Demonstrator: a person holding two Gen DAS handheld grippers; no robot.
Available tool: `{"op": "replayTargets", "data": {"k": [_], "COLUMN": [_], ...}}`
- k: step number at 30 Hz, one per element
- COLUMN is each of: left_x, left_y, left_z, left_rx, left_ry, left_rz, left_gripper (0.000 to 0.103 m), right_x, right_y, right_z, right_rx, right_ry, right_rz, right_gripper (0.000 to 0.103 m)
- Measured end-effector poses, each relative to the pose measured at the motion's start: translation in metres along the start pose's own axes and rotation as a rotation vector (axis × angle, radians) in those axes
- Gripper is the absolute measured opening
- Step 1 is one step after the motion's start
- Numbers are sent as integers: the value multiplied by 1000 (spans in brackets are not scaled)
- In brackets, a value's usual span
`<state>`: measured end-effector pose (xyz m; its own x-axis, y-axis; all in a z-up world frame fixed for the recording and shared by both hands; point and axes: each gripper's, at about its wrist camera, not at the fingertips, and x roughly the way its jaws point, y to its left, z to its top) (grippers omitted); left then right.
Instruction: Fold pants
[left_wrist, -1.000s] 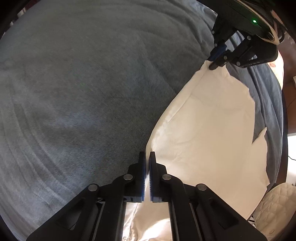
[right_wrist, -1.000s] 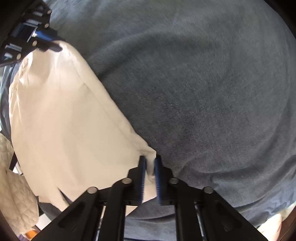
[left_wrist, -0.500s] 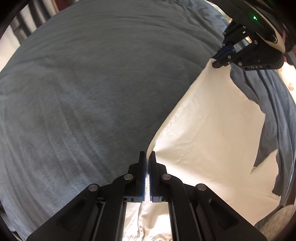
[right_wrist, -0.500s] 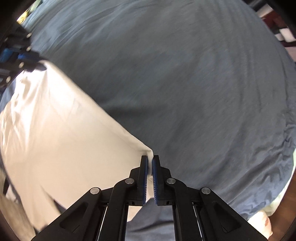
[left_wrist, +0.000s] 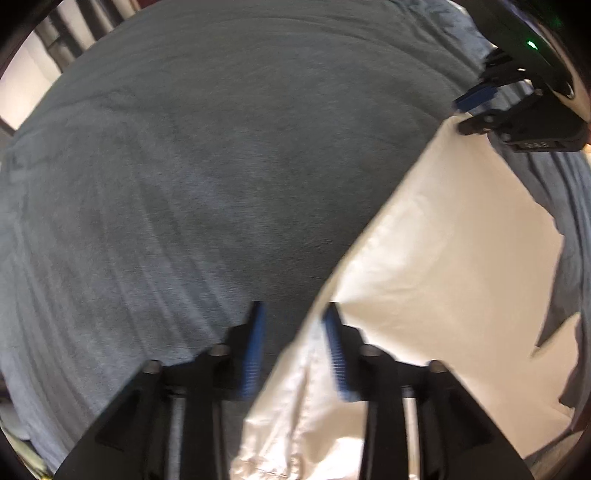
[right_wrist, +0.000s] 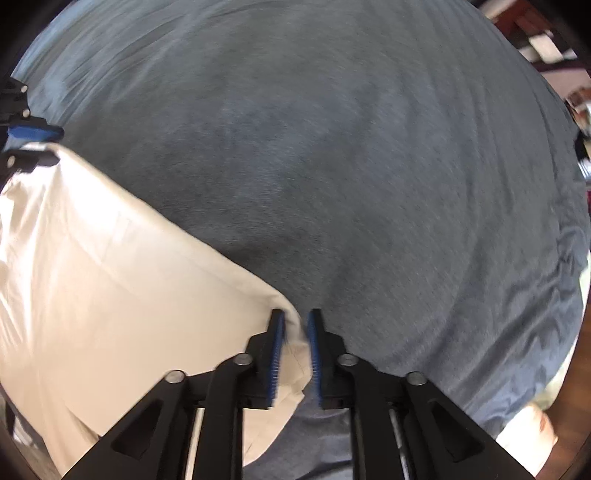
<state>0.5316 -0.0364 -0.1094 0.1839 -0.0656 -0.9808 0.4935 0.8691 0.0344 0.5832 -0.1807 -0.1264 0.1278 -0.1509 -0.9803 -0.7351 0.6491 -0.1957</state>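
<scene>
Cream-white pants (left_wrist: 443, 266) lie spread on a blue-grey bed cover (left_wrist: 221, 166). My left gripper (left_wrist: 294, 314) is open, its jaws apart, with a corner of the pants between them. My right gripper (right_wrist: 294, 321) is open too, with the other corner of the pants (right_wrist: 110, 295) lying loose between its blue pads. The right gripper also shows at the far corner in the left wrist view (left_wrist: 472, 114), and the left gripper at the left edge of the right wrist view (right_wrist: 35, 146).
The bed cover (right_wrist: 369, 166) fills most of both views. Slatted furniture (left_wrist: 74, 29) stands beyond the bed at the upper left. Room clutter (right_wrist: 546, 48) shows past the bed's right edge.
Both grippers were shut on the pants' corners half a second ago; now both have opened and let the fabric go. The pants have come down onto the bed.
</scene>
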Motion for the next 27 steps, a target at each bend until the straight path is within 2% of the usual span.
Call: {"op": "replayTargets", "data": {"k": [1,4,8,11,13,16,20,23,26,27], "left_x": [-1,-12,-28,-36,-39,-55,-87,-118,-151,-161], "left_y": [3,16,5,-4,0,12,-4,-19,-33,-38], "left_z": [0,-1,-4,2,8,5,-2,-19,-45,-54], "left_rx": [-12,-41,23,59,36,-30,-17,-28,-44,-41], "left_ry": [-2,-13,-47,-70,-87,-124,-181,-227,-279,-292], "left_rz": [1,22,58,95,120,105,94,63,67,73], "left_gripper": [44,52,54,55,57,57,57,57,57,57], "right_x": [-1,-4,-17,-30,-34,-33,-48,-76,-105,-116], "right_y": [-6,-36,-42,-46,-38,-33,-24,-6,6,12], "right_z": [-3,-9,-23,-30,-43,-50,-72,-89,-115,-125], "right_rx": [16,76,167,196,220,264,312,363,429,450], "right_ry": [3,15,-9,-38,-51,-48,-78,-130,-193,-213], "right_rz": [-29,-138,-205,-201,-184,-180,-176,-161,-157,-158], "right_gripper": [26,26,26,26,26,26,26,26,26,30]}}
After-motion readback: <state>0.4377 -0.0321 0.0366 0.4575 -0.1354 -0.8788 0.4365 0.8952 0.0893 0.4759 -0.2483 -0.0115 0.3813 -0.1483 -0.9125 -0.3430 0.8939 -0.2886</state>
